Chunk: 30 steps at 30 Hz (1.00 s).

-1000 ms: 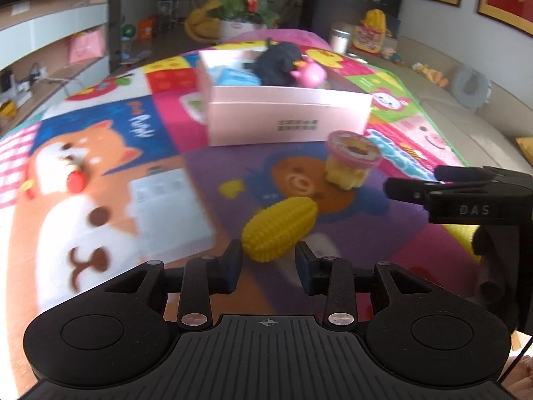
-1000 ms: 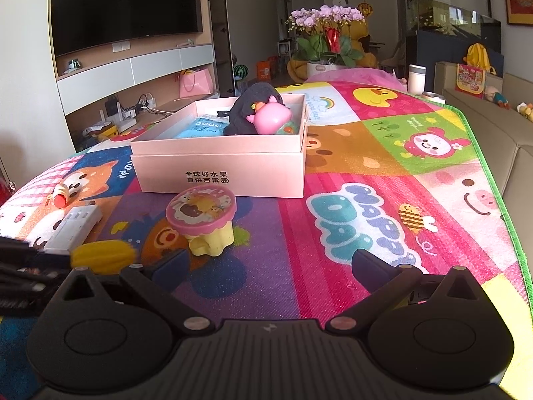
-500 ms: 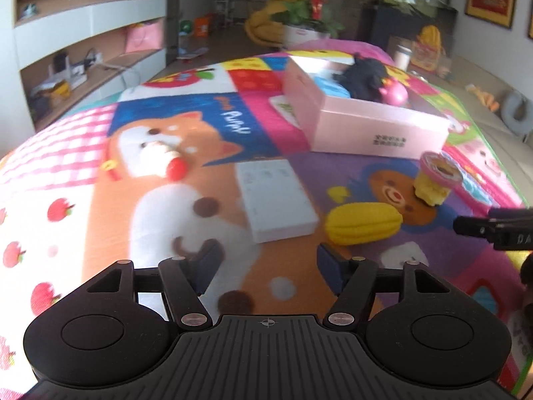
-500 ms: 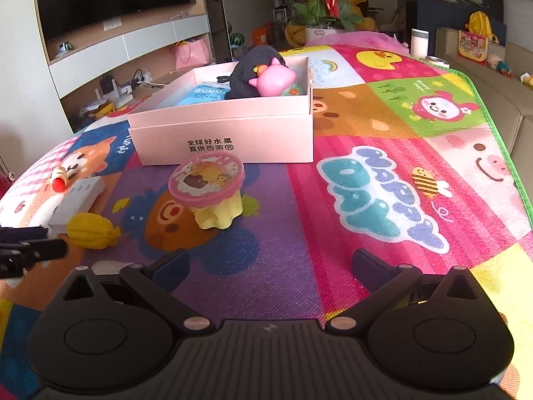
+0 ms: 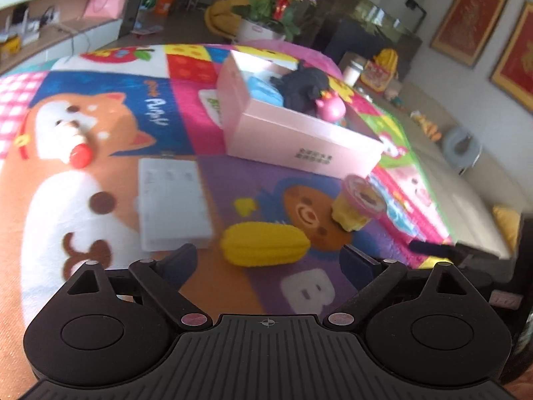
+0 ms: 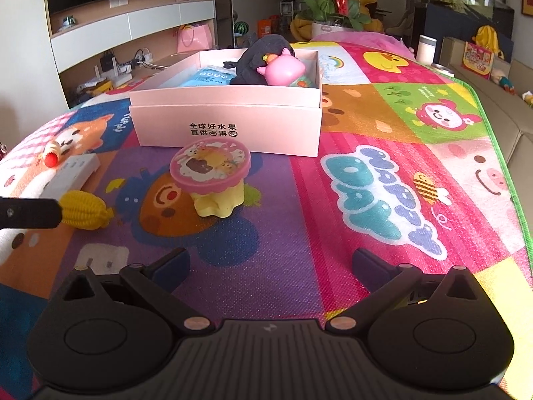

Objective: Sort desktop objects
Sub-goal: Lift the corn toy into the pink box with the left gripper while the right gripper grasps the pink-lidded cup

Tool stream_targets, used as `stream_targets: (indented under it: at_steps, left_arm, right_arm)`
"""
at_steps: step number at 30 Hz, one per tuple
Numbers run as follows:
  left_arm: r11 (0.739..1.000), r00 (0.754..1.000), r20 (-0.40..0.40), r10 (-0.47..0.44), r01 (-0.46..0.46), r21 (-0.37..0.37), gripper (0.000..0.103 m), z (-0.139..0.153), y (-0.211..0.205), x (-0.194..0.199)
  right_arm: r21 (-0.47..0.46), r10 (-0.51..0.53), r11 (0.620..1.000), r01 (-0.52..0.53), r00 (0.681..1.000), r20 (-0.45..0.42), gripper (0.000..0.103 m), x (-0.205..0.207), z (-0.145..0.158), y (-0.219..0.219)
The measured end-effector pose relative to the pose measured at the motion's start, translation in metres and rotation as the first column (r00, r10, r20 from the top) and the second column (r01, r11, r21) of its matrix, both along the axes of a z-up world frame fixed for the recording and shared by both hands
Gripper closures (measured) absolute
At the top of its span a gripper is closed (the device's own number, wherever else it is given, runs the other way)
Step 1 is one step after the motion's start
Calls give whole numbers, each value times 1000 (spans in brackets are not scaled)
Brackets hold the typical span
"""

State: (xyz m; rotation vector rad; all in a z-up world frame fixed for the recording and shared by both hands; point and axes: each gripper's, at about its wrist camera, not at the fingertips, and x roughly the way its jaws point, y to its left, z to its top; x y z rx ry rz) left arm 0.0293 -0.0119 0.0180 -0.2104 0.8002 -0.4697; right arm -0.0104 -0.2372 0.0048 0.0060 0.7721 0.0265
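Just above the gap of the left tool (image 5: 268, 261), a yellow corn toy (image 5: 265, 244) is seen lying on the play mat (image 5: 233, 173), apparently untouched in the blurred view. Both tools are spread wide and empty. Bare mat is seen ahead of the right tool (image 6: 269, 263), below the pink box (image 6: 230, 123).

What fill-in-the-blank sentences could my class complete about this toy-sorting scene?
1. The black plush toy lies inside the ____ box.
2. The yellow corn toy lies just ahead of the ____ gripper.
3. The right gripper has its jaws ____ and holds nothing.
4. The lid of the yellow cup toy is ____.

Missing words: pink; left; open; pink
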Motion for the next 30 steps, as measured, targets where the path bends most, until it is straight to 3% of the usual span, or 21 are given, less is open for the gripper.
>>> stream_targets:
  at_steps: [4,7,8,12,14,18,23,26,28,30]
  left_arm:
    - [995,999,43,-3,-1,103,9,-2,-24,1]
    - [989,998,63,7,-16,147,22,-1,-34,5]
    - [987,998,69,12,-23,159,31,-1,-36,6]
    - [983,997,79,9,-23,180,31,0,-38,3]
    - [982,996,90,0,-17,187,31,3,-36,-4]
    - [979,994,106,13,-35,200,31,7,-24,-18]
    - [979,994,98,41,-59,195,31,8,-6,-34]
    - [979,993,92,68,-84,186,31,7,5,-38]
    - [979,992,93,84,-99,179,31,7,11,-41]
    - [980,992,92,90,-105,168,31,8,15,-44]
  right_arm:
    - [-4,-1,1000,1,1000,2,0,0,0,1]
    - [-3,-1,1000,1,1000,2,0,0,0,0]
    - [-2,-1,1000,1,1000,3,0,0,0,1]
    - [22,33,999,-33,999,21,0,-2,3,0]
    - [28,78,996,-80,994,75,0,-8,8,2]
    - [-50,146,989,-140,976,162,0,-3,21,20]
    - [-54,153,988,-147,979,134,3,33,24,36]
    - [-68,172,984,-167,982,76,20,48,20,45]
    - [-80,163,984,-159,986,44,40,51,19,48]
    - [-85,156,985,-153,987,26,48,48,20,48]
